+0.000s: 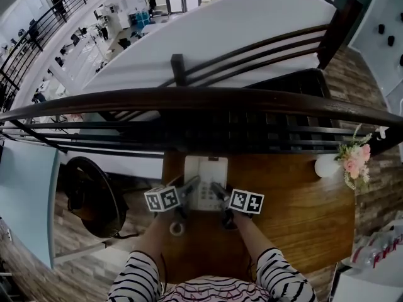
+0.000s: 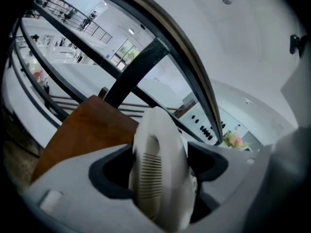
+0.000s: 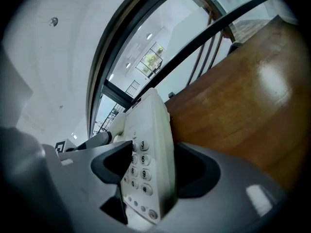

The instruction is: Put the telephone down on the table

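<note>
Two tongs are gripping the telephone (image 1: 203, 172) over the table (image 1: 296, 219): your left tongs (image 2: 158, 178) and right tongs (image 3: 148, 176) are each pinching one side. Letting one go early is risking it tipping over.

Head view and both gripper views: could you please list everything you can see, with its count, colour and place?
telephone: one, white, over the far edge of the table, gripped on both sides
table: one, brown wood, in front of the person
vase: one, white, at the table's far right
flowers: one bunch, pink and white, beside the vase
ring: one, small and pale, on the table near the person
railing: one, dark, beyond the table
sleeves: two, black-and-white striped, at the bottom edge
left tongs: one, grey, closed on the telephone's handset side
right tongs: one, grey, closed on the telephone's keypad side
</note>
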Available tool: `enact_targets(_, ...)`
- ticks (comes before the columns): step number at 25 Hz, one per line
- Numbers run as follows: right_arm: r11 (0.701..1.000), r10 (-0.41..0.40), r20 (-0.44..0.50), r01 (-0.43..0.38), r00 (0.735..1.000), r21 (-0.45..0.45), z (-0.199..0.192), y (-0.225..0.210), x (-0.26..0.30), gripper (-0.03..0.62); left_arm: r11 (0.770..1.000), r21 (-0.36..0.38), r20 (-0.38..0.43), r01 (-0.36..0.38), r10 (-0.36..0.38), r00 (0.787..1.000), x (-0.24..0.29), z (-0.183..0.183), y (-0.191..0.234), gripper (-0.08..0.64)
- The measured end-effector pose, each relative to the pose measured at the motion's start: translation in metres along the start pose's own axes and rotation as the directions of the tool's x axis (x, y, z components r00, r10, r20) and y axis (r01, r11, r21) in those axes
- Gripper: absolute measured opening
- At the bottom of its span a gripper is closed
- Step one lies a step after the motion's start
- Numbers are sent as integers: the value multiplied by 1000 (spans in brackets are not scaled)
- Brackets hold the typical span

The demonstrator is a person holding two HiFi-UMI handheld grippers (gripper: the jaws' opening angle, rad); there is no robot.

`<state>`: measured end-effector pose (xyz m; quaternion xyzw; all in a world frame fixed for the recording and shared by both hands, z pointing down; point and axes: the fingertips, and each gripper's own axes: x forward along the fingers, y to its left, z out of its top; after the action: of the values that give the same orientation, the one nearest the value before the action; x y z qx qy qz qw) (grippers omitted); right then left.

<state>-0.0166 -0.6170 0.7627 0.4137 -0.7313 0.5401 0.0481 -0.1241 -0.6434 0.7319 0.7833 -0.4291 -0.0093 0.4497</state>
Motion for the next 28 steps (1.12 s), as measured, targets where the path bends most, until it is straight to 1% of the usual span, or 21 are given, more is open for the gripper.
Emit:
enact_targets(2,999,-18,29,19,999,-30,2,0,-8,279,999,32,60,-8,6,998,-11,6,-1,348)
enact_targets(3,999,-27,44,29,999,-46,3,1,-13,279,999,47,76,-17,14,997,-18,8,-1,348)
enact_targets(6,994,-47,81,54,996,-92,0,5,-27,268,994,101,79,-43,35,996,-38,4,-1,348)
enact_targets(9,990,-37,104,51,994,-128,-9,17,-40,244,988,145,97,-43,29,995,-59,-1,-11,348)
enact_targets(12,987,-36,126,55,991,-148,-17,27,-57,235,982,181,111,-46,27,994,-76,-8,-25,342)
enact_targets(17,986,-42,147,65,988,-156,-41,41,-83,209,980,193,138,-45,19,990,-108,-19,-42,310)
enact_targets(23,981,-61,200,96,978,-169,-68,58,-118,135,977,192,159,-90,60,985,-147,-34,-59,260)
enact_targets(26,980,-64,216,102,974,-170,-86,66,-131,100,977,195,154,-85,55,986,-167,-47,-65,206)
enact_targets(28,980,-63,226,104,972,-171,-95,72,-141,78,978,191,152,-79,50,987,-178,-55,-70,187)
